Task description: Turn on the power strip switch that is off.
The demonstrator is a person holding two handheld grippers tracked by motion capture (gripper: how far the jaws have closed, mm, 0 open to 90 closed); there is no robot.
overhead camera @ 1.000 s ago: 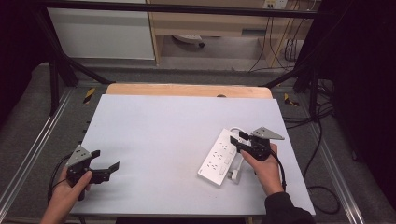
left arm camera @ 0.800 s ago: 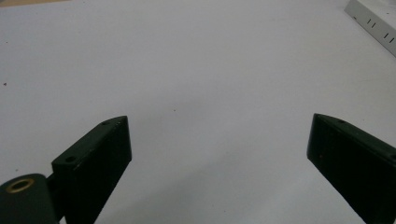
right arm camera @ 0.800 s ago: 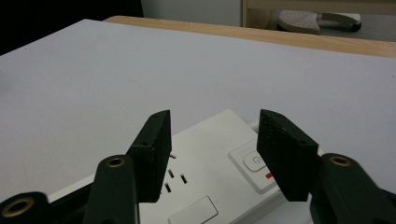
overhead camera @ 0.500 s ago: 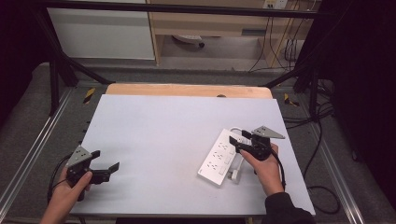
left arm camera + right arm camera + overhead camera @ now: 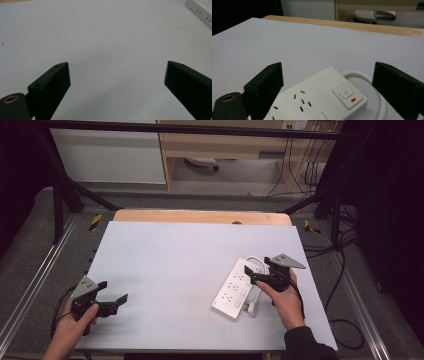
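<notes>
White plastic power strip [image 5: 234,288], long and flat, lies diagonally on the right half of the pale grey desk [image 5: 170,260], its white cable [image 5: 256,265] looping out from the far end and back along its right side. No brand or lettering readable; the markings are a power symbol on the square white switch button [image 5: 346,93] and a small red indicator bar [image 5: 353,100] just beside it. The right gripper view gives these details and the black socket slots; the high view gives only rows of dark dots on the strip.

Right tool [image 5: 256,272], held in the person's right hand [image 5: 283,299], sits at the strip's switch end. Its jaws have just been opening and now stand spread wide, the strip's end between them but untouched.

Left tool [image 5: 116,301], in the left hand [image 5: 75,325], well apart from the strip near the desk's front left corner, jaws spread over bare desk. The left gripper view catches one corner of the strip [image 5: 200,10] at its top right edge.

Beyond the strip, a bare wooden edge [image 5: 202,216] runs along the desk's far side.
</notes>
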